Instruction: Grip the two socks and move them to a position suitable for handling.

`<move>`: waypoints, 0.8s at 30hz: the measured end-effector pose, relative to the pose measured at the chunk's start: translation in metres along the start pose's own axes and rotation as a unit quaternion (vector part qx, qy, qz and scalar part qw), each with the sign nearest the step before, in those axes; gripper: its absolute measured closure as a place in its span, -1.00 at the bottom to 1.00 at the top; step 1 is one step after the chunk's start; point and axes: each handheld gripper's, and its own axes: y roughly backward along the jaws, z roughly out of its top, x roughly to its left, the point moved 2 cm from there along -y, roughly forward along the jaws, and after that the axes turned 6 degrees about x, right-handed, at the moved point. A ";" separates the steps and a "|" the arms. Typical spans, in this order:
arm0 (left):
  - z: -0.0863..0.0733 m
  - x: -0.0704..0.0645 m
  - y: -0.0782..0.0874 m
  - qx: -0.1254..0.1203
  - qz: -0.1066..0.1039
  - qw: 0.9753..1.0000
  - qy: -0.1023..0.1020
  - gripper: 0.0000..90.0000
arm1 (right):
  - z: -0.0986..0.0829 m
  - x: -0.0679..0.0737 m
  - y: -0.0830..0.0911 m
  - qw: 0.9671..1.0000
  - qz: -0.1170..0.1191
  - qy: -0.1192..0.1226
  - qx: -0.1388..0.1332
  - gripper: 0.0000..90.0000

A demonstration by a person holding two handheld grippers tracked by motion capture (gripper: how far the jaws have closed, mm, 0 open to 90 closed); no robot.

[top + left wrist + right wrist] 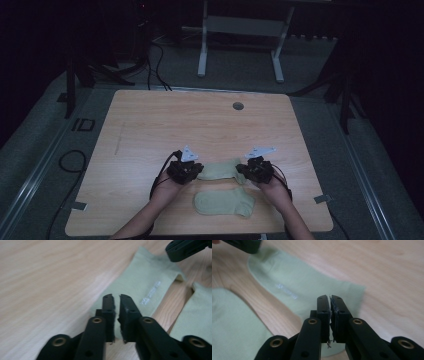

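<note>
The left gripper and the right gripper sit at the two ends of the far sock, a pale green one lying flat on the table towards its near edge; the near sock lies just nearer, apart from it. In the left gripper view the jaws are nearly closed over the sock's left end, with a sliver of a gap; whether cloth is pinched I cannot tell; in the right gripper view the jaws are pressed together at the right end, seemingly nipping the fabric edge. To do this well, I judge, keep both ends level and taut, lift together, and avoid dragging the neighbour. The far sock's long axis runs left to right; its rounded end points left and its straight-cut end right.
</note>
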 end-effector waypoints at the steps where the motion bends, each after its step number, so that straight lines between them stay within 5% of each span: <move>1: -0.001 -0.001 -0.005 0.008 -0.001 1.000 -0.001 0.84 | -0.001 0.001 -0.002 1.000 -0.001 0.001 0.004 0.89; 5: -0.006 0.000 -0.015 0.028 0.001 1.000 -0.008 0.75 | -0.009 0.002 -0.015 1.000 -0.015 0.010 0.025 0.63; 9: -0.008 0.002 -0.017 0.025 0.000 1.000 -0.004 0.58 | -0.014 0.000 -0.014 0.999 -0.028 0.016 0.020 0.22; 14: -0.011 -0.002 -0.017 0.023 0.014 0.999 -0.027 0.29 | -0.020 -0.003 -0.011 0.999 -0.020 0.029 0.020 0.17; 24: -0.017 0.002 -0.014 0.012 0.007 0.999 -0.035 0.26 | -0.030 -0.006 -0.005 0.999 -0.011 0.030 0.008 0.14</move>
